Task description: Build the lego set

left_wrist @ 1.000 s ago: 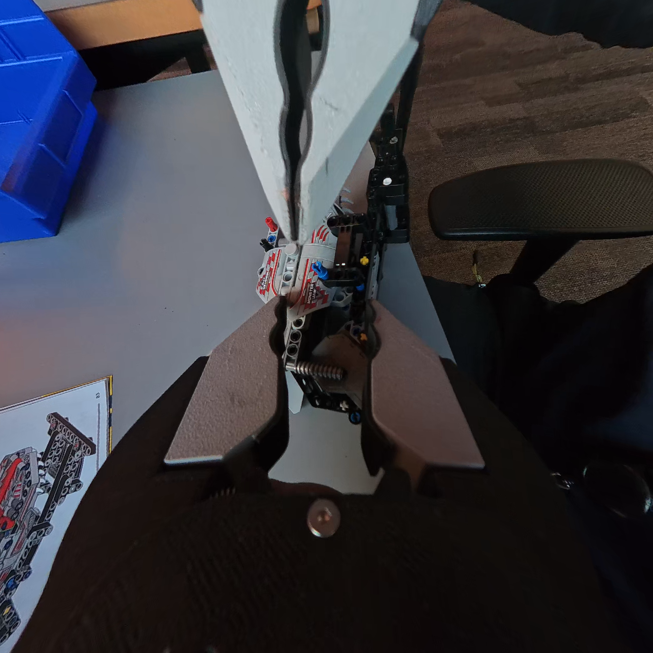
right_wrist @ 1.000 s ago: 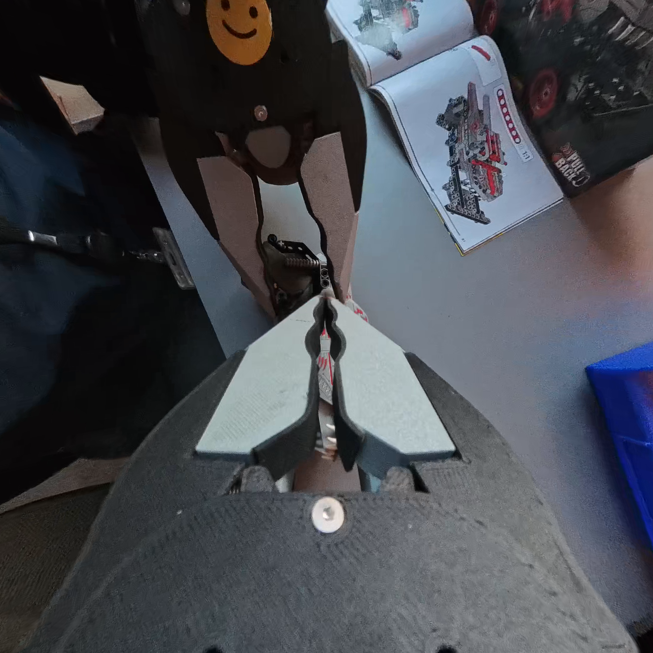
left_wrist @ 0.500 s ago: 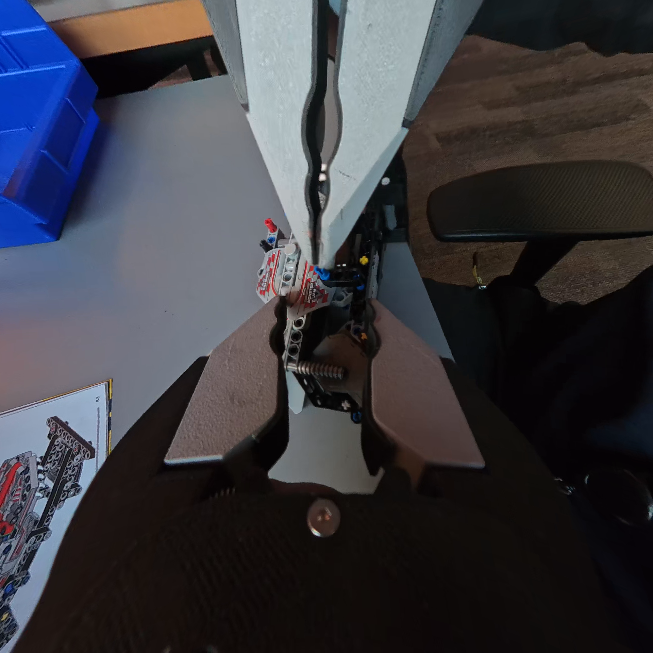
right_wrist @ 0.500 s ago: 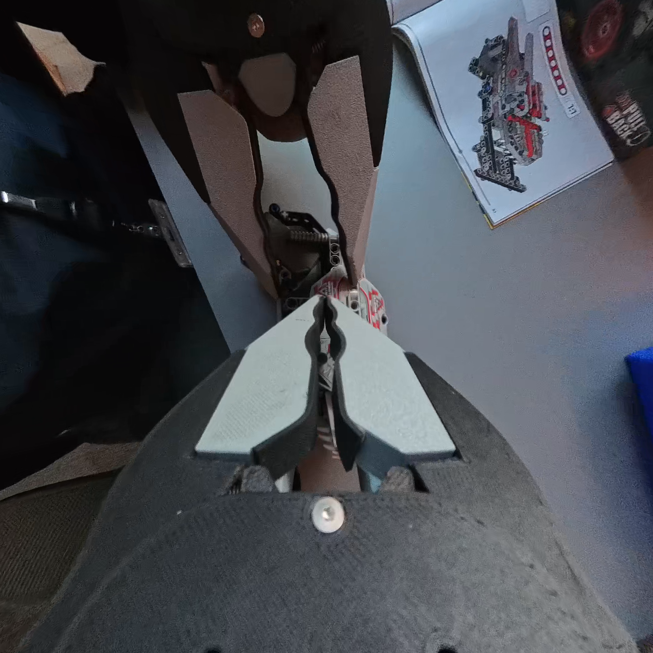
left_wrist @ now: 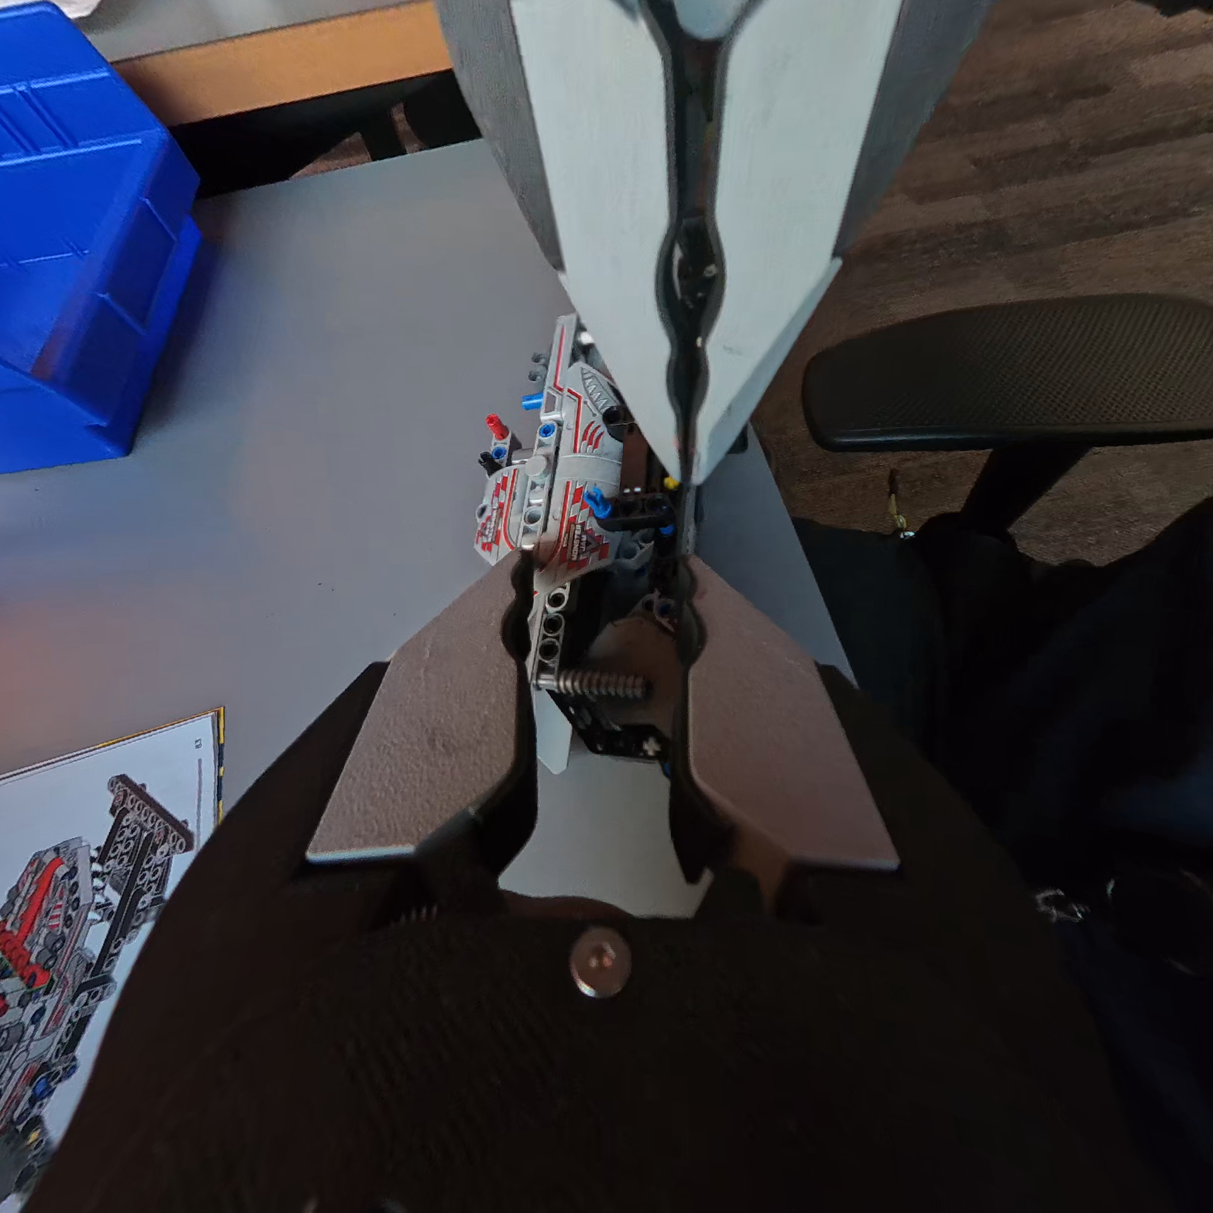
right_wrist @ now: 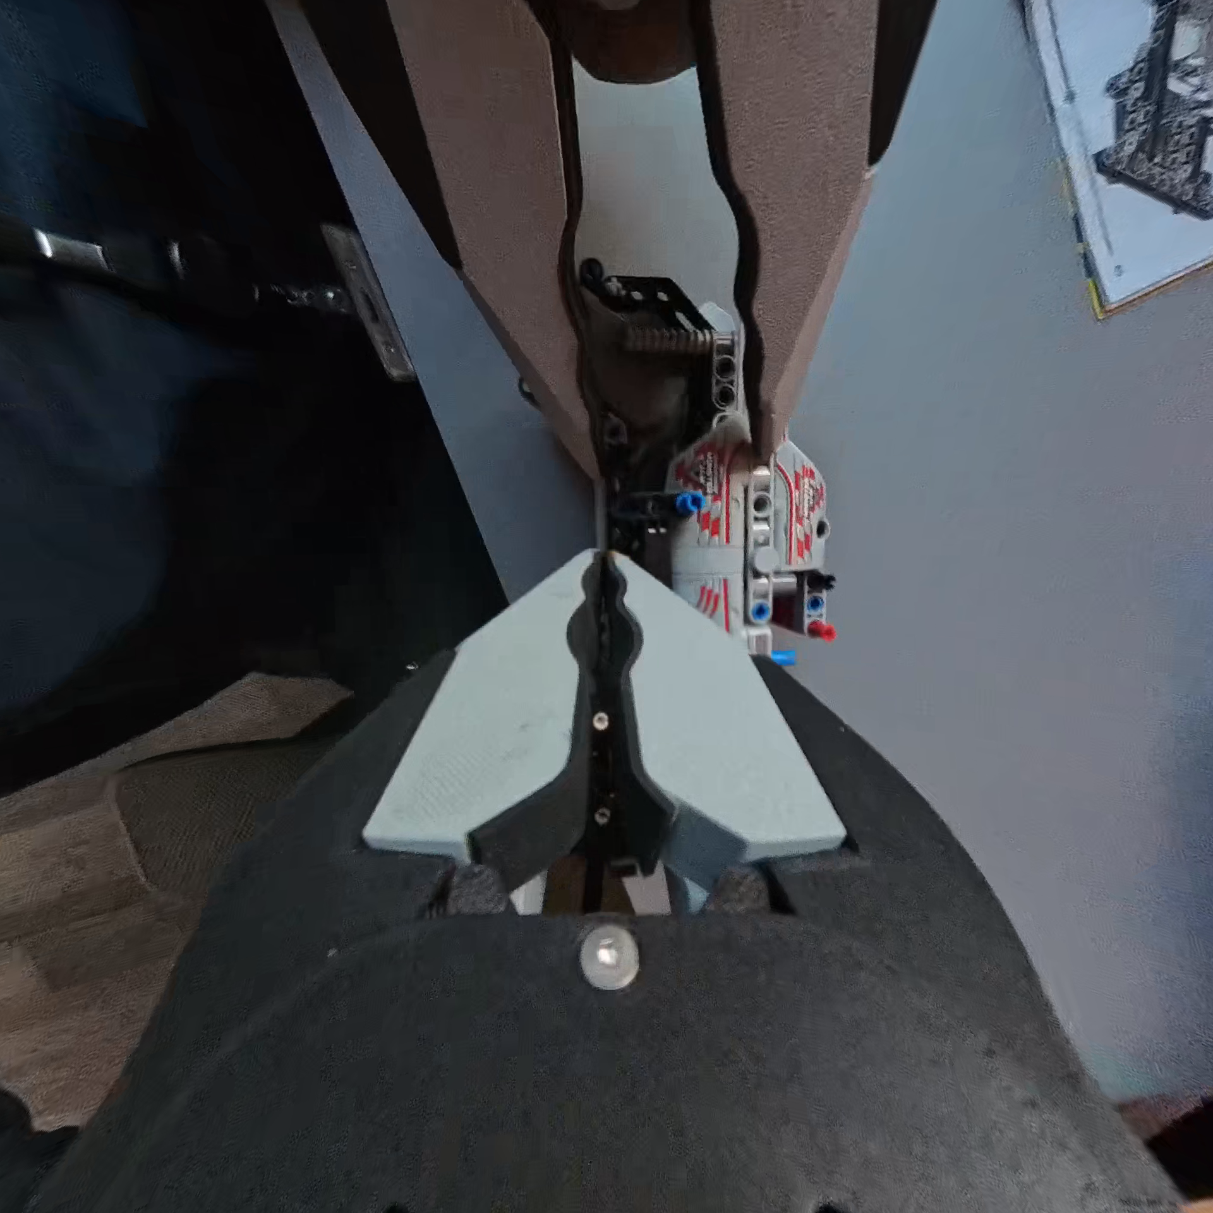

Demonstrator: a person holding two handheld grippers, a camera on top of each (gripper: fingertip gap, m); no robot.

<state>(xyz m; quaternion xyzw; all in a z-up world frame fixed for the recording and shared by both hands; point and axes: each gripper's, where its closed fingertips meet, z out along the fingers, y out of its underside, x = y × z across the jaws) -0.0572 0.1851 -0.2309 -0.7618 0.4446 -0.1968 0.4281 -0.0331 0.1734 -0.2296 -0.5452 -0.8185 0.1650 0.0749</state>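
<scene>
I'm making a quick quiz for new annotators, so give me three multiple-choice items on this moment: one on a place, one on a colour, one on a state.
1. Where is the blue bin?
A) on the table, at its far left in the left wrist view
B) on the floor
C) on a shelf

2. What colour are the pads of the right hand-held gripper?
A) brown
B) pale grey
C) yellow

3. How is the left hand-held gripper?
A) wide open, empty
B) closed on the lego model
C) lying flat on the table

Answers: 1 A, the bin stands on the grey tabletop at that view's left edge; 2 B, they look pale grey in both views; 3 B, its brown fingers clamp the model's sides.
</scene>
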